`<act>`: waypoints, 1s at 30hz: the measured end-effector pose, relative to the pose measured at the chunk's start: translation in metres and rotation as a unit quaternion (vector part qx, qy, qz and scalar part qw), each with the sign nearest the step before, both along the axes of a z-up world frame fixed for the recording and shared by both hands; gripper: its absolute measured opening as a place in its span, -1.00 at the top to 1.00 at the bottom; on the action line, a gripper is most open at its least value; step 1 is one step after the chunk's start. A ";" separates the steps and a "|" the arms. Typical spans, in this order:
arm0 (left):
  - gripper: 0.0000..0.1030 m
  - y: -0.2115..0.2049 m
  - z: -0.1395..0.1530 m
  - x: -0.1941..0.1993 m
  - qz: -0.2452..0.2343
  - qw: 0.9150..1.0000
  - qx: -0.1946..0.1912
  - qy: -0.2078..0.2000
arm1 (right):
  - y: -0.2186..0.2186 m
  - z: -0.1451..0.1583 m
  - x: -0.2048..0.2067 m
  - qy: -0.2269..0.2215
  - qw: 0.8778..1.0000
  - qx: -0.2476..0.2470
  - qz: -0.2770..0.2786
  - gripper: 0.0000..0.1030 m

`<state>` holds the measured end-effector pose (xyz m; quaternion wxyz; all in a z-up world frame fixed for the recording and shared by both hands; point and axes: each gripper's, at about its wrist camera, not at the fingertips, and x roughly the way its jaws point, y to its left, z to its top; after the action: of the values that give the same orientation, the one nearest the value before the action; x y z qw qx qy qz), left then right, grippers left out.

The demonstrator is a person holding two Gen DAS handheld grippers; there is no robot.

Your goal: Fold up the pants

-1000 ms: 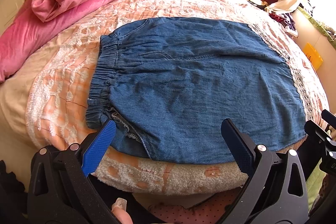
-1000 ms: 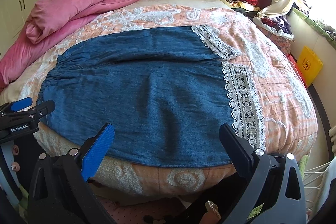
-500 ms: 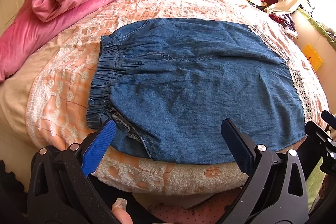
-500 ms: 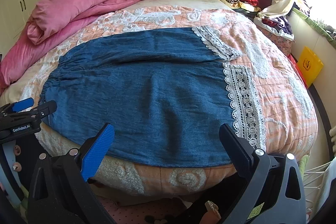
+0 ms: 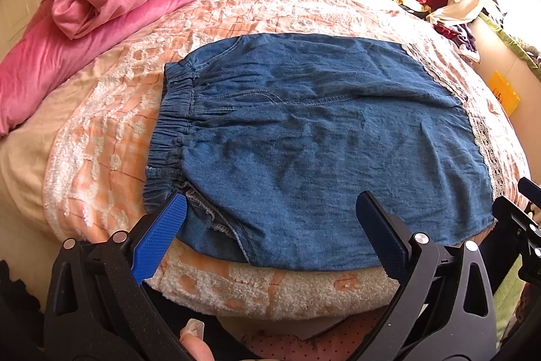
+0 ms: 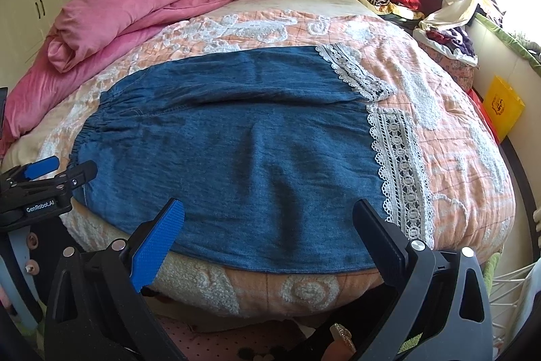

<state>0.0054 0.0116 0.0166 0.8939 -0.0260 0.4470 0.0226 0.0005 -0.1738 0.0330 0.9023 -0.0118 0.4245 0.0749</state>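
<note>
- The denim pants lie flat across the peach quilted bedspread, elastic waistband to the left, lace-trimmed cuffs to the right, just as one second ago.
- The left hand-held gripper hovers over the near edge by the waistband, jaws spread wide and holding nothing; its view has barely shifted.
- The right hand-held gripper hangs over the near hem beside the lace, likewise wide open and empty, sitting slightly lower than before.
- A pink duvet is bunched at the far left of the bed.
</note>
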 end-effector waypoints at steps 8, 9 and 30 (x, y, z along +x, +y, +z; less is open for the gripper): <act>-0.82 0.013 -0.006 0.015 0.013 1.000 -0.001 -0.003 | 0.009 0.001 0.016 0.000 1.000 -0.009 0.008 -0.92; -0.82 0.015 -0.006 0.016 0.015 1.000 -0.001 -0.004 | 0.010 0.002 0.019 0.000 1.000 -0.011 0.009 -0.92; -0.82 0.106 -0.018 0.087 0.088 0.996 -0.021 0.014 | 0.077 0.011 0.140 -0.019 0.992 -0.043 0.114 -0.92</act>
<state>0.0921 0.1172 -0.0010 0.8814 -0.0836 0.4557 0.0926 0.1402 -0.0965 0.0445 0.8944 -0.1001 0.4060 0.1584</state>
